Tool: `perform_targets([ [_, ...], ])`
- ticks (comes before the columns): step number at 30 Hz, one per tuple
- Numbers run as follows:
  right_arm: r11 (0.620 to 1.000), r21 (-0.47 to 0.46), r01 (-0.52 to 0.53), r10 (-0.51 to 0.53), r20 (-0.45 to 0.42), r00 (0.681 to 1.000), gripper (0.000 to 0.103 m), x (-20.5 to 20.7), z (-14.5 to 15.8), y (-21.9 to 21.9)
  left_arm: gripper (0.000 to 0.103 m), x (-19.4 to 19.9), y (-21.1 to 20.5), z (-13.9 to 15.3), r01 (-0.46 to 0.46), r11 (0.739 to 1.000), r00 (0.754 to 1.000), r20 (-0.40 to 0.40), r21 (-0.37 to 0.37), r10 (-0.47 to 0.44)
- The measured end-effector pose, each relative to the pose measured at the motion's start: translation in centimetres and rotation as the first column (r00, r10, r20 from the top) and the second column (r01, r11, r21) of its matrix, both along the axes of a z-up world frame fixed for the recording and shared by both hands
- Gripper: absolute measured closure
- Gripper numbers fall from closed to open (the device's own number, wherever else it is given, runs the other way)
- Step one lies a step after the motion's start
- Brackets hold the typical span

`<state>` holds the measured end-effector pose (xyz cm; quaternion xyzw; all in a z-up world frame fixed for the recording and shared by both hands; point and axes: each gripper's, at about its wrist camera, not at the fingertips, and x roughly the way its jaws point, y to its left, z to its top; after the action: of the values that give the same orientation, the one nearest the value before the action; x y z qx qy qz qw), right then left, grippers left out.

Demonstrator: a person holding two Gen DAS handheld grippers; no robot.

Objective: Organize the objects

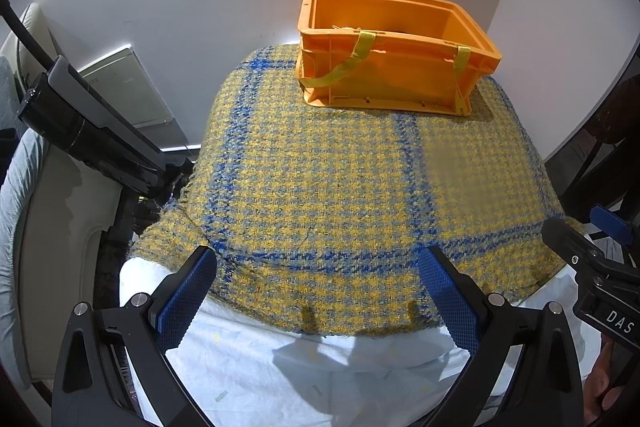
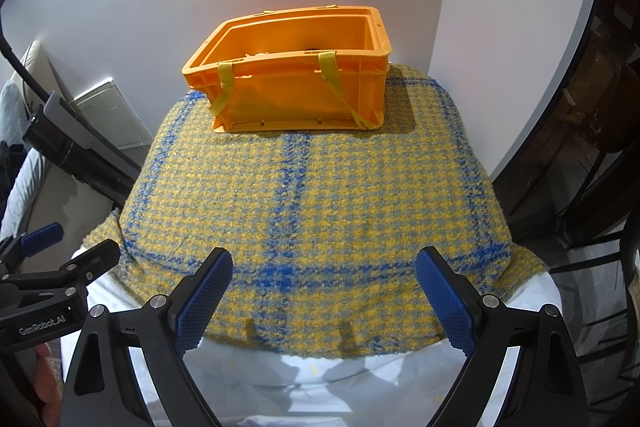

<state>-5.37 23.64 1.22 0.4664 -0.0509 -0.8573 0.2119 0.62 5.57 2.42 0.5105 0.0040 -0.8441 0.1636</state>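
At the top centre of both wrist views, an orange crate sits on the yellow-and-blue checked cloth, while the left gripper and right gripper hover with jaws wide apart, empty.

Orange plastic crate sat upright at far end of the yellow-blue checked cloth, close to the white wall. Open top, ribbed sides, two yellow straps hanging over its near rim. Contents mostly hidden; couldn't tell what was inside.
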Motion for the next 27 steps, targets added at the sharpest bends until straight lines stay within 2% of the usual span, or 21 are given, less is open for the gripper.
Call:
perform_targets([
  [19, 1.0, -0.001, 0.001, -0.001, 0.001, 1.0, 0.01, 0.0, 0.0, -0.1, 0.0, -0.1, -0.2, -0.6, -0.016, 1.0, 1.0, 0.02, 0.016, 0.016],
  [27, 1.0, -0.004, 0.002, -0.002, 0.004, 1.0, 0.01, 0.0, -0.1, -0.2, 0.0, -0.1, -0.6, -1.0, -0.036, 0.998, 0.999, 0.029, 0.047, 0.035],
])
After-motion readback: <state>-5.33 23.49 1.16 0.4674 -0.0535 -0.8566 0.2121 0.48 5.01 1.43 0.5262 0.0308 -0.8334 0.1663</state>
